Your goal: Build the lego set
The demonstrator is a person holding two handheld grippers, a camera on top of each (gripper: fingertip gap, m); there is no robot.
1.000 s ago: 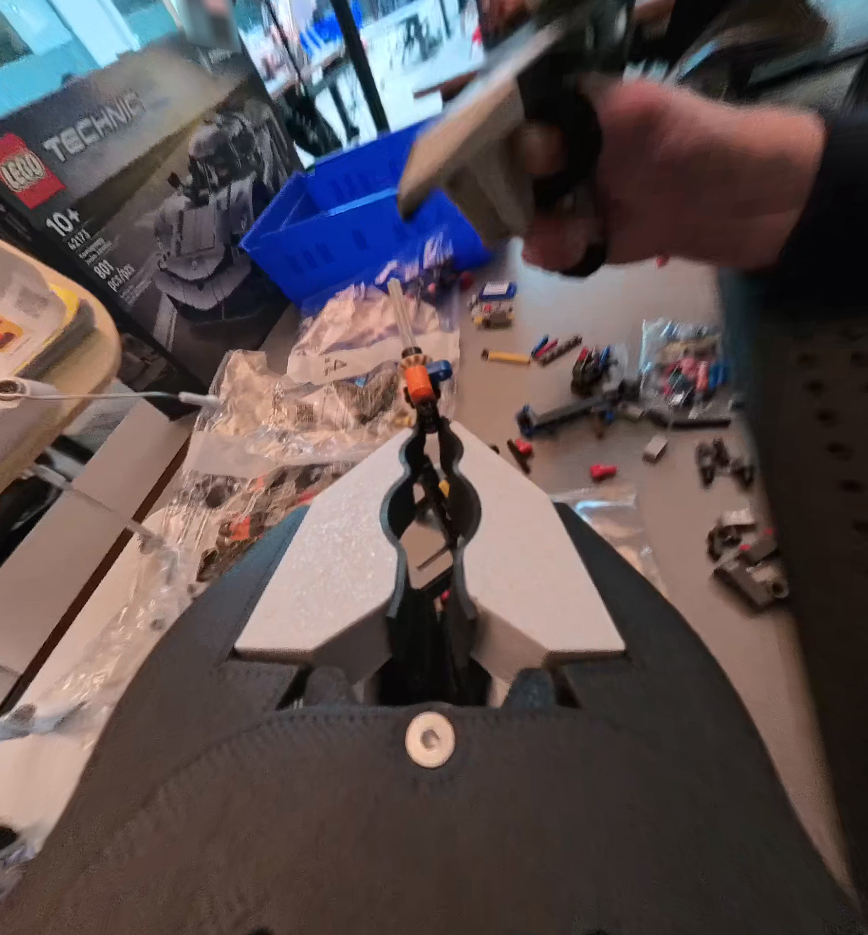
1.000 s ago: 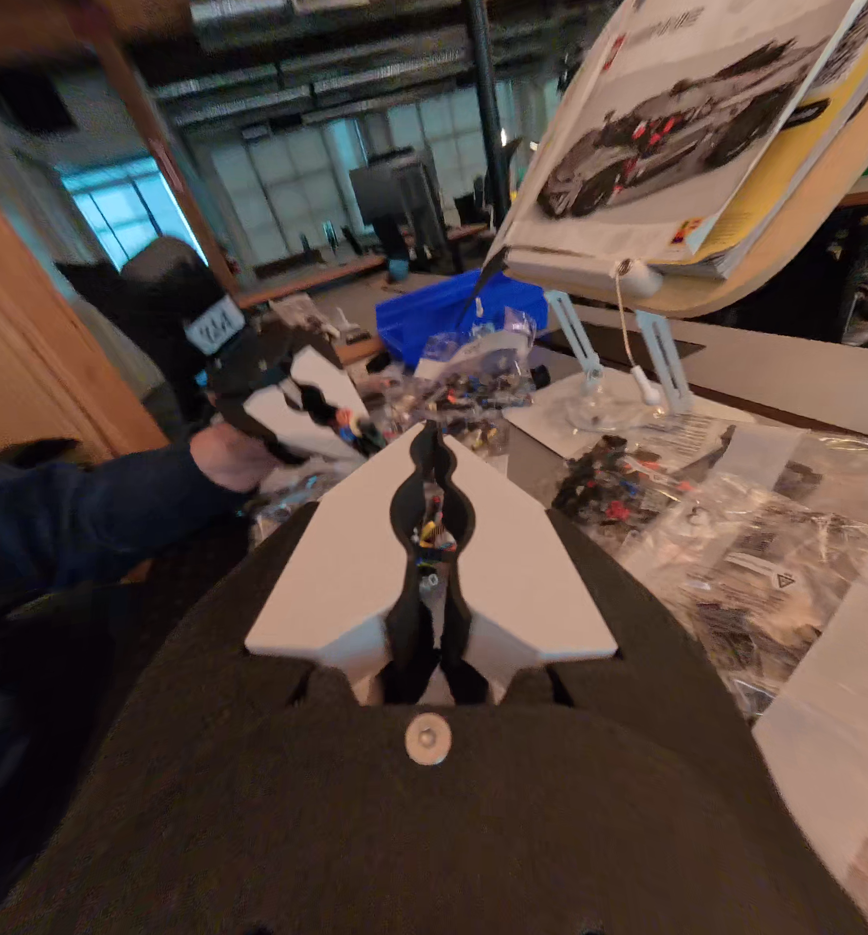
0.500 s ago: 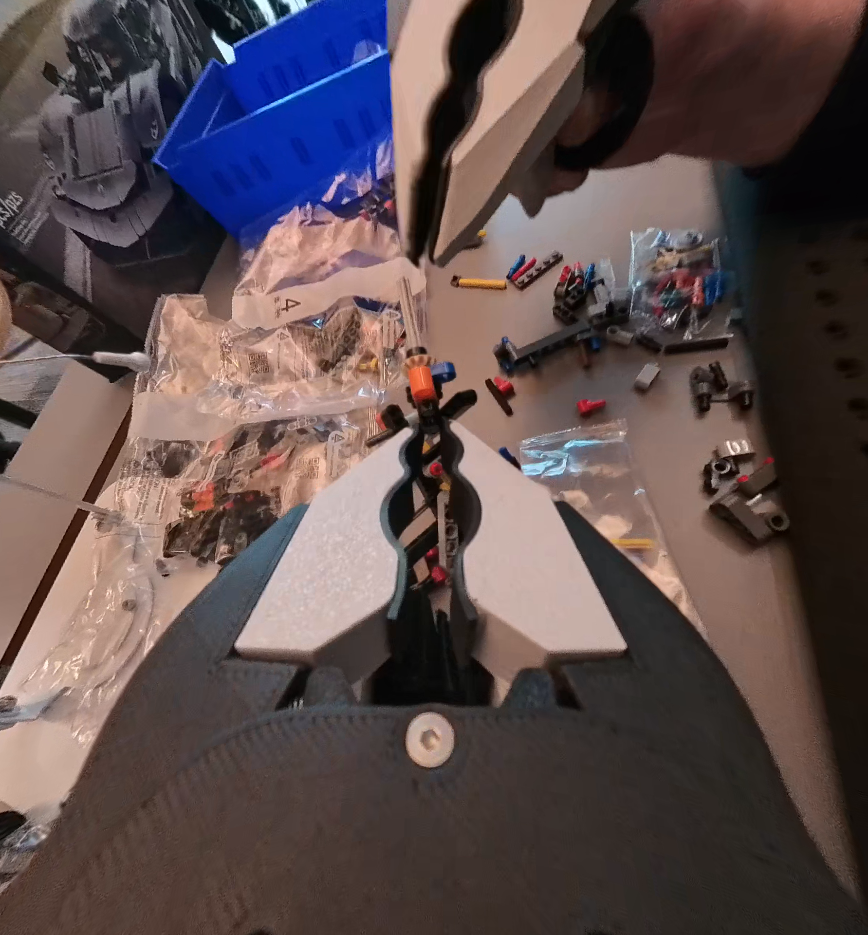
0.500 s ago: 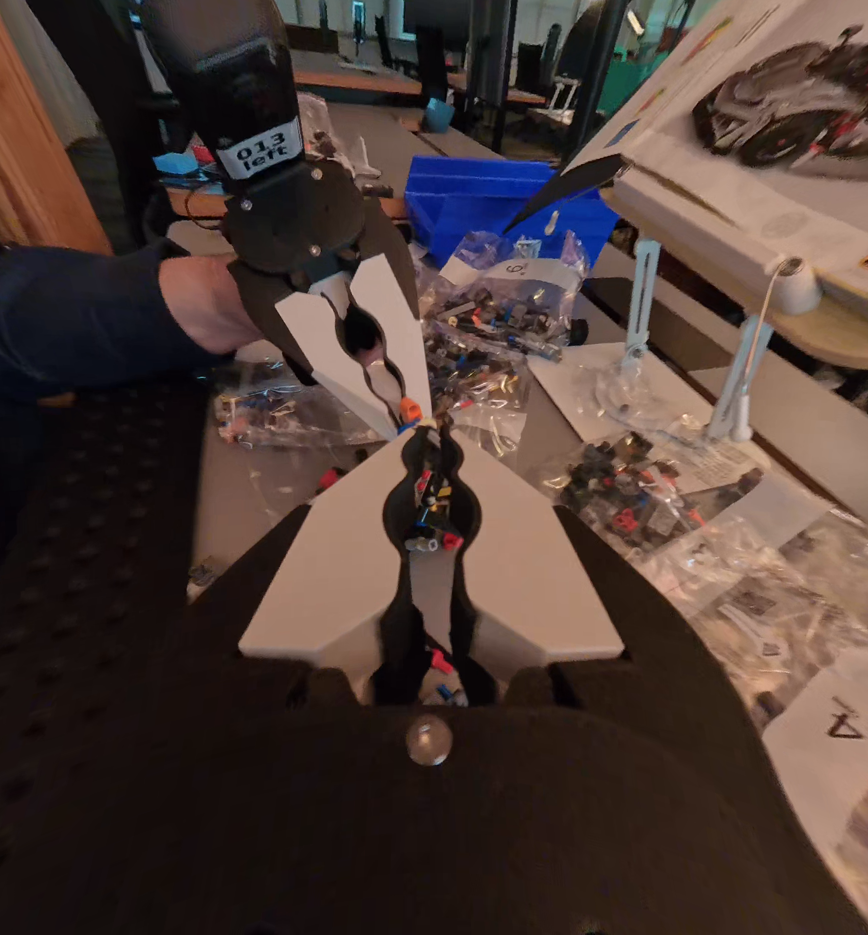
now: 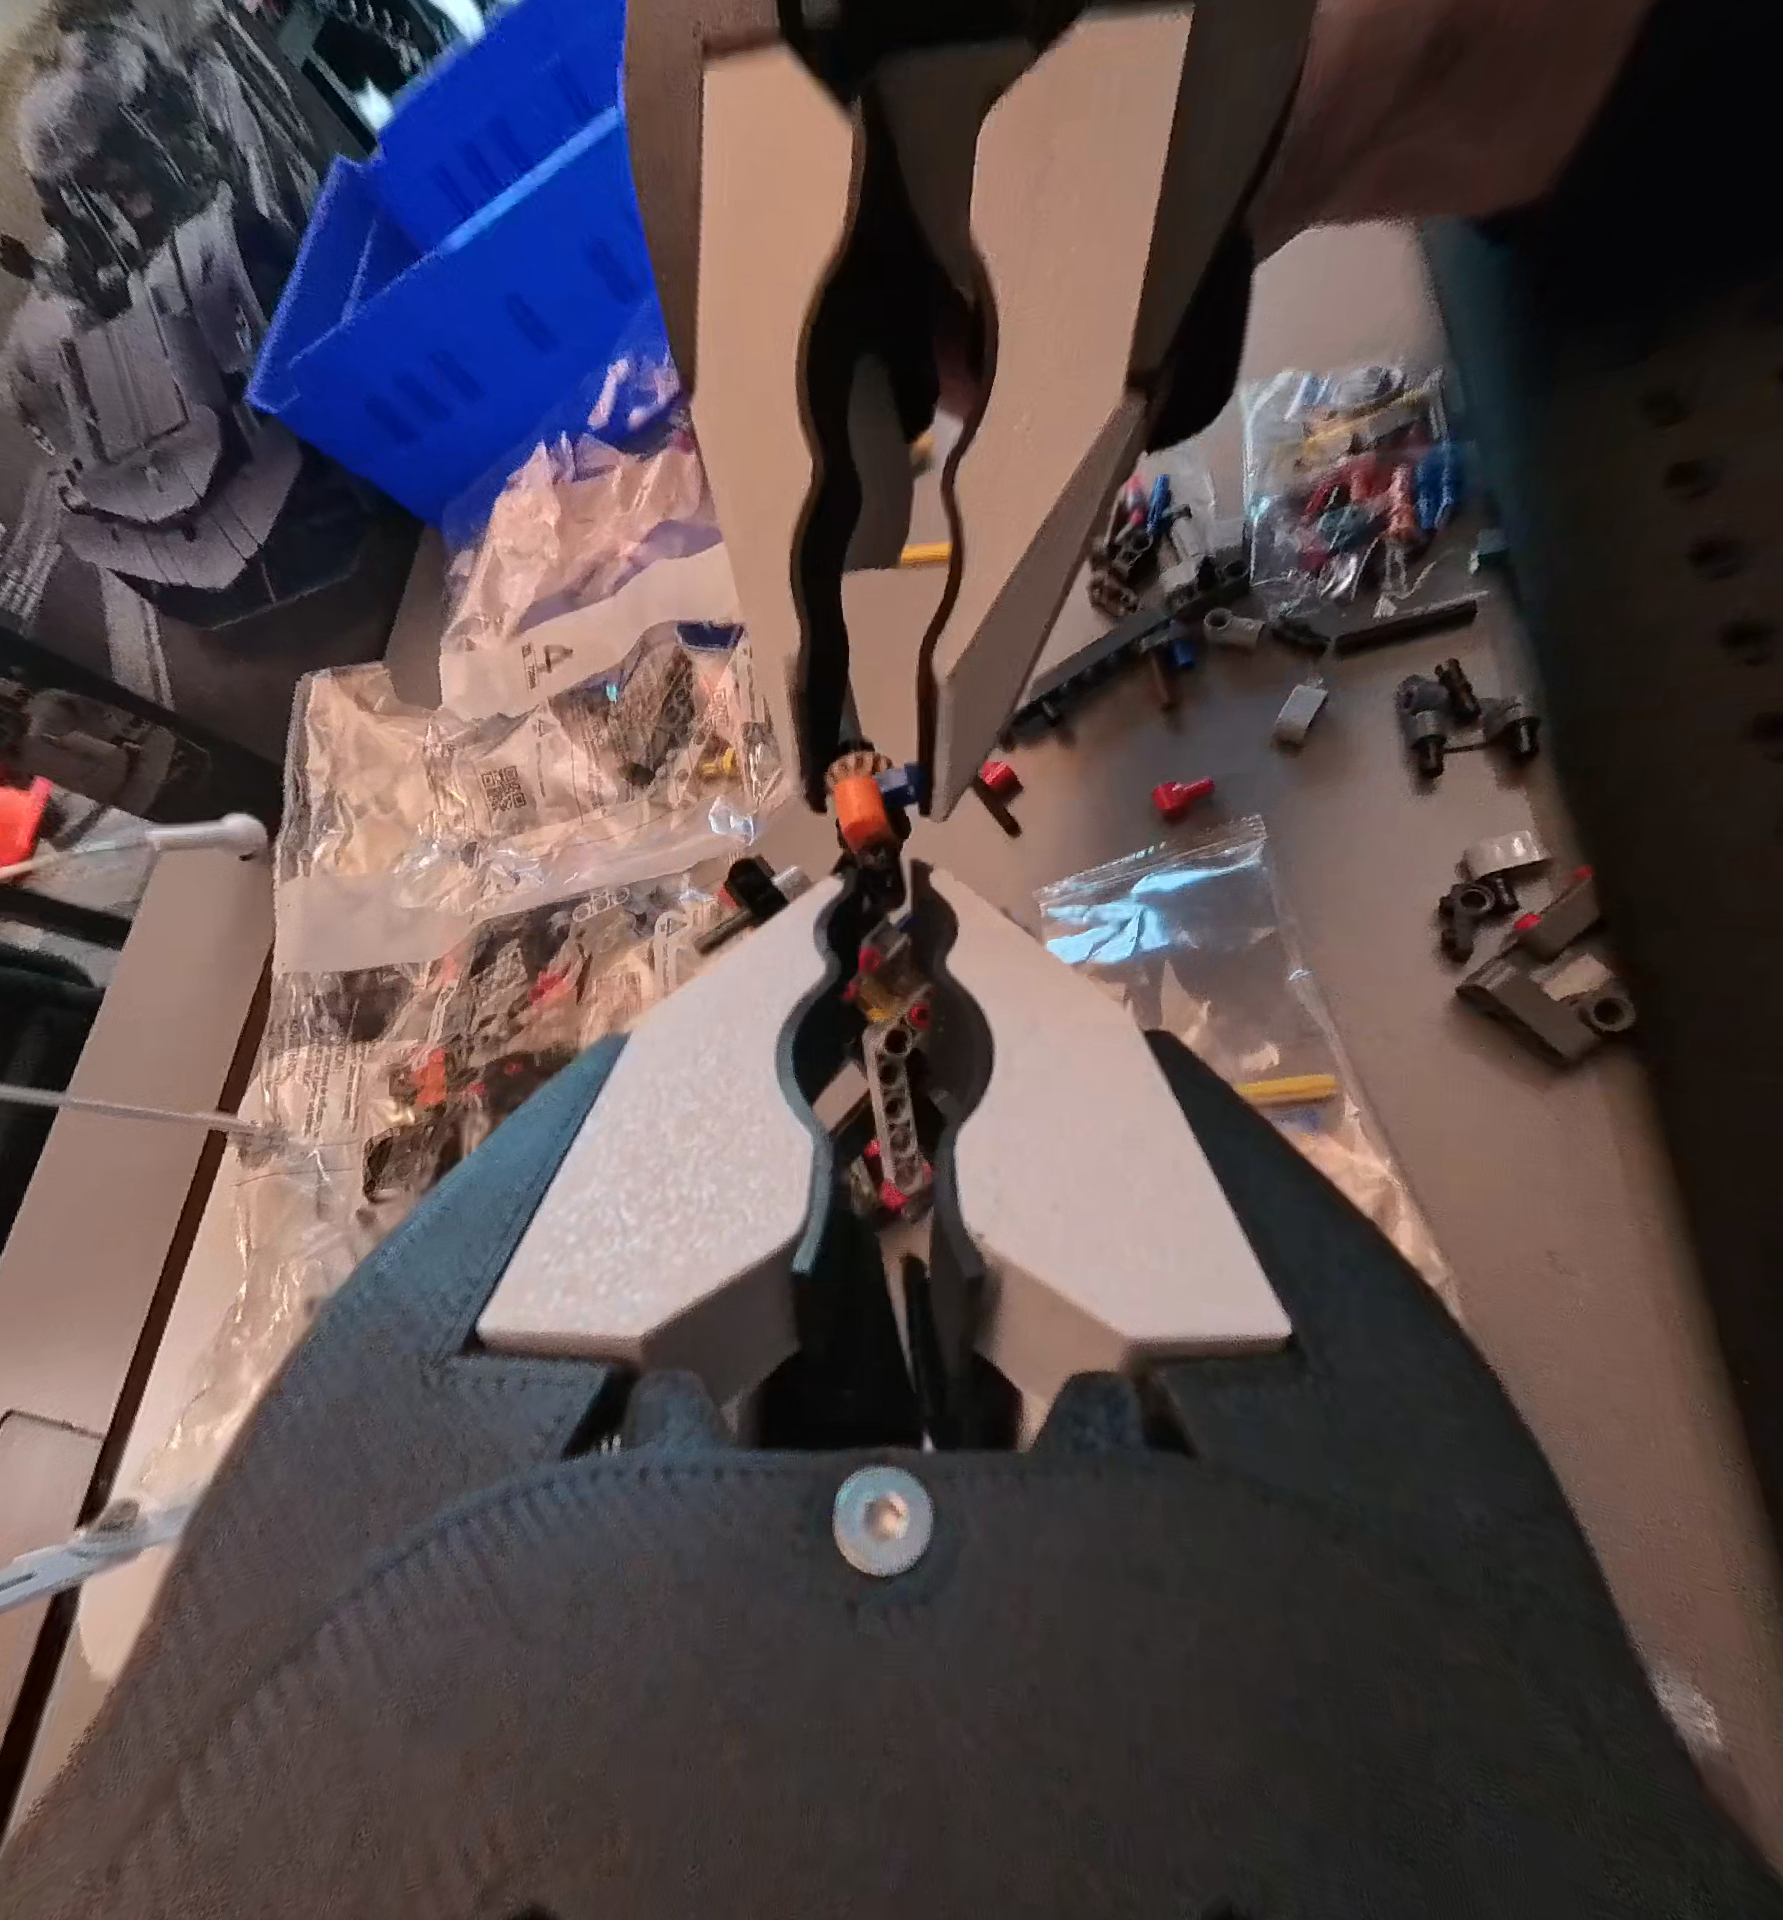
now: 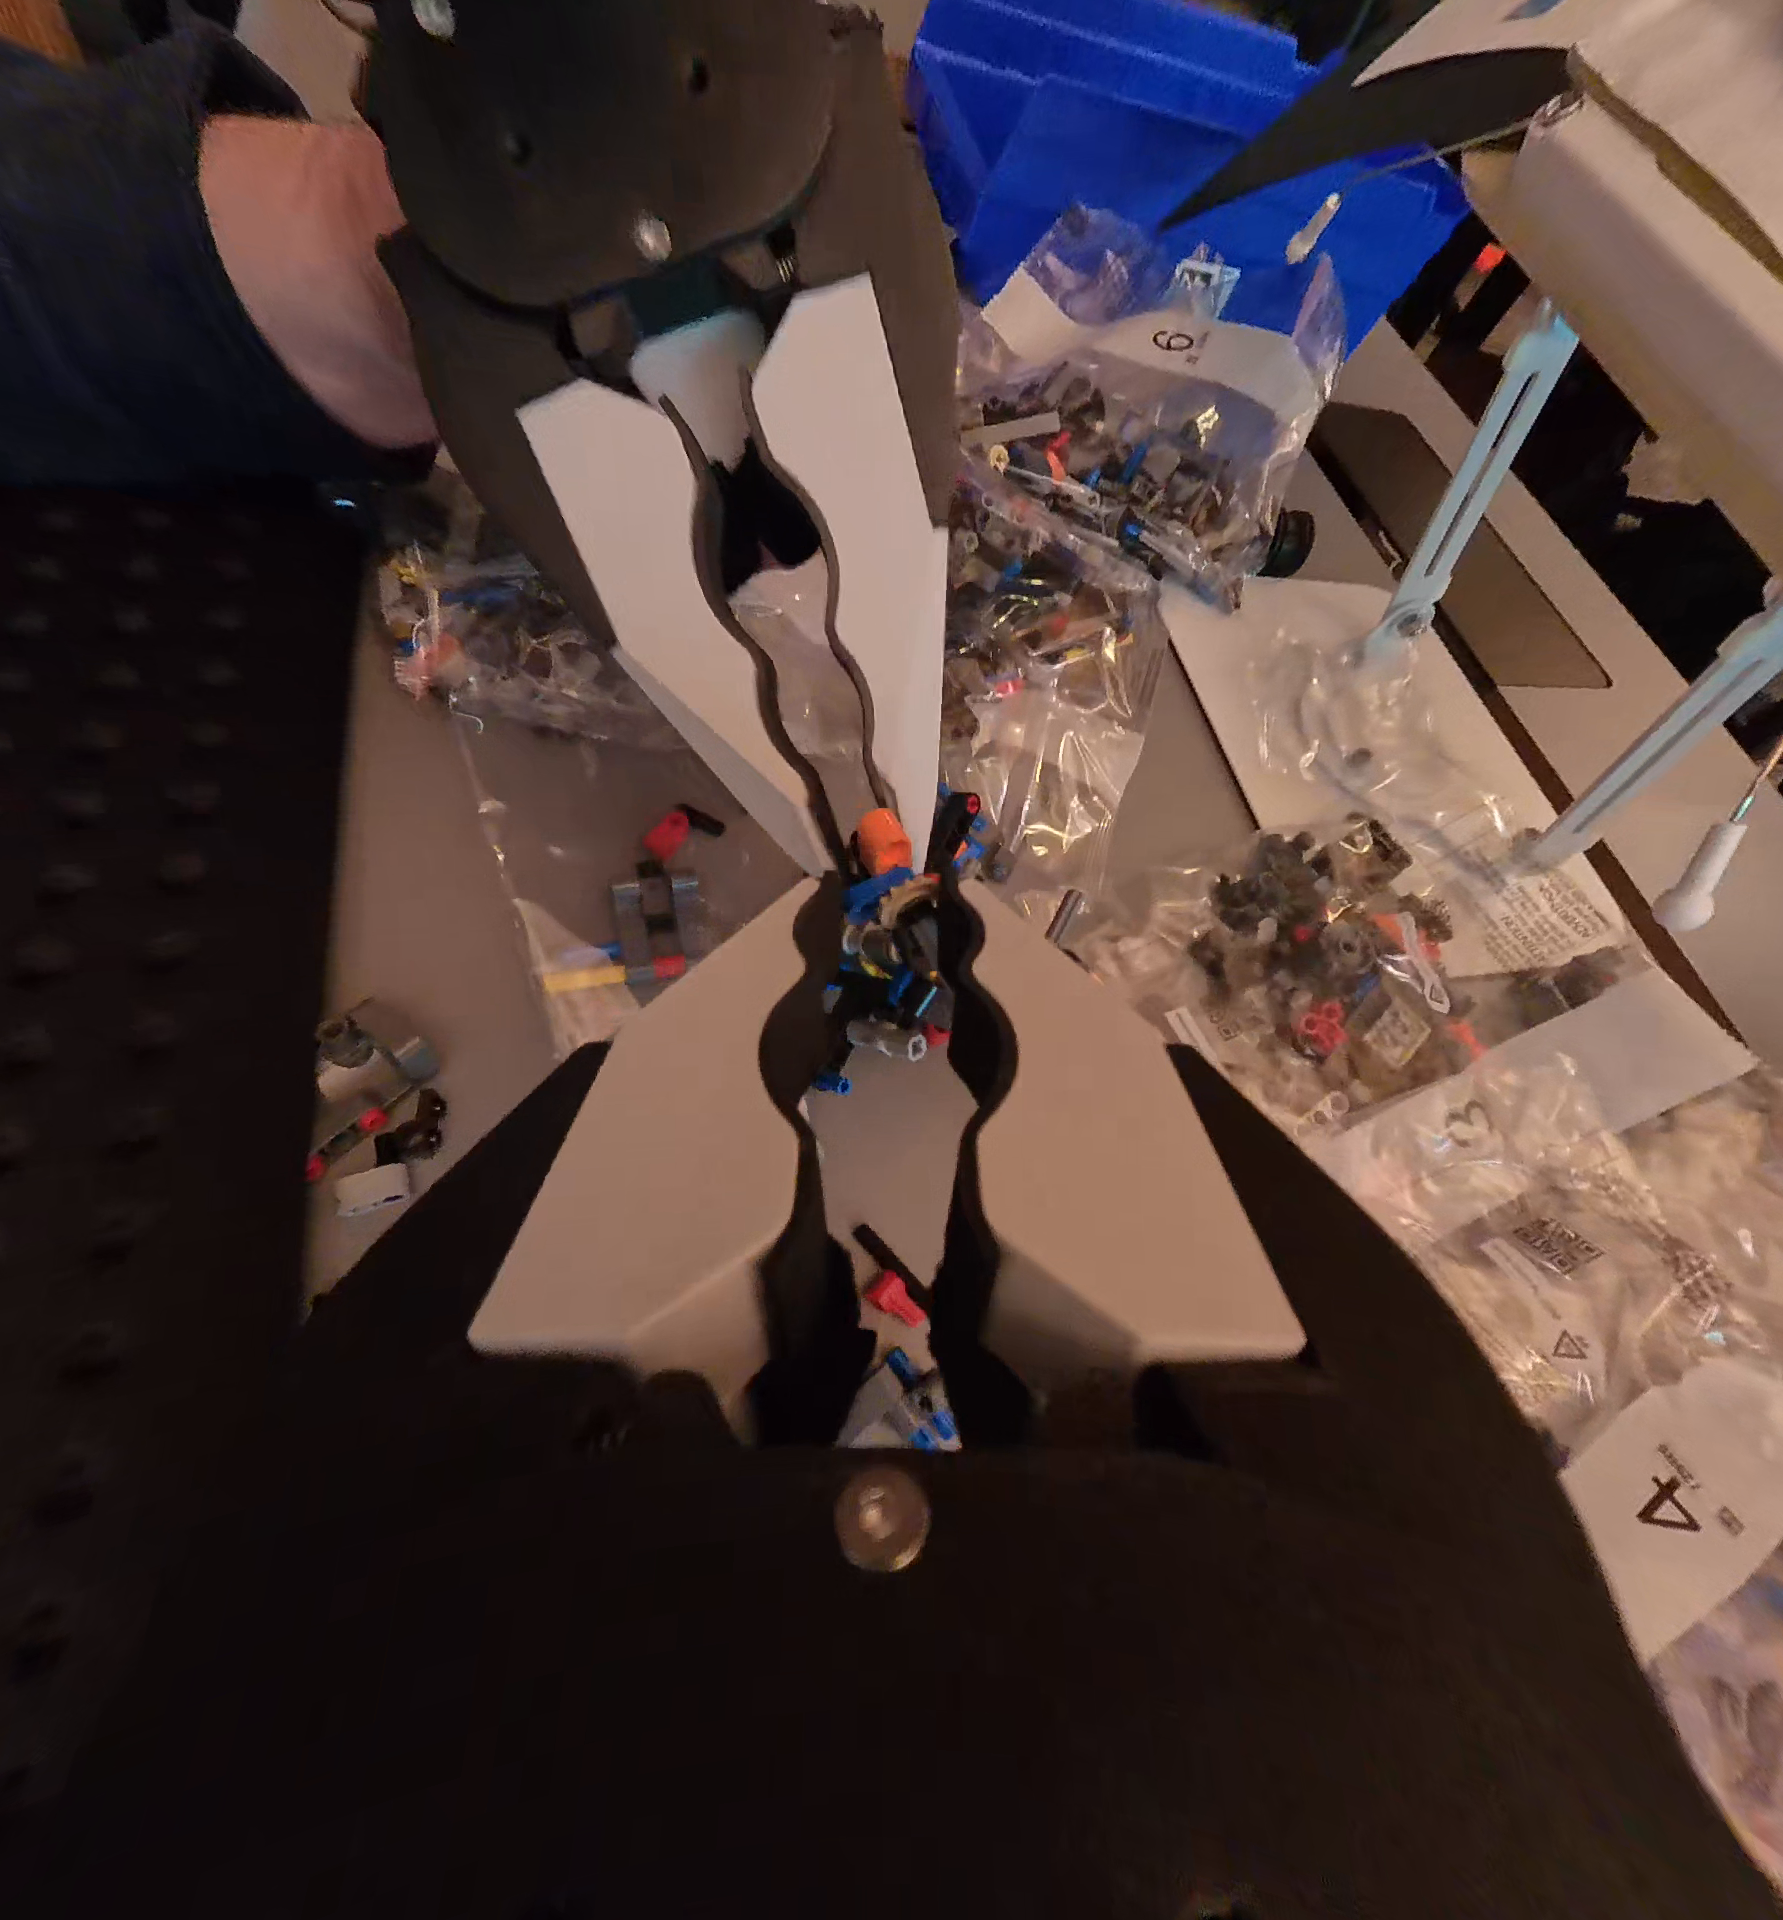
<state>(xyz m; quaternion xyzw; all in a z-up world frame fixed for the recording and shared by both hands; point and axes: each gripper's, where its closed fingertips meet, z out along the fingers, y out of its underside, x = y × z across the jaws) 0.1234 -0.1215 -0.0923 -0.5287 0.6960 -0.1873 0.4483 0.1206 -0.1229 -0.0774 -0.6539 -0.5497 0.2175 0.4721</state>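
Left gripper (image 5: pixel 879 883) clamped on the lego assembly (image 5: pixel 866 821), held above the table (image 5: pixel 1334 790). Right gripper (image 6: pixel 882 883) tip-to-tip, fingers narrowly spread around its orange end, contact unclear. One blue bin (image 5: pixel 471 312) far left; two red pins (image 5: pixel 1183 795) loose right.

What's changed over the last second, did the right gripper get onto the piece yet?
The right gripper swung down from high above the table to meet the left gripper tip to tip, and its fingertips now bracket the orange bushing and gear on the small assembly. Whether it is gripping is unclear. The left gripper stayed shut on the assembly; loose parts and bags lie unmoved.
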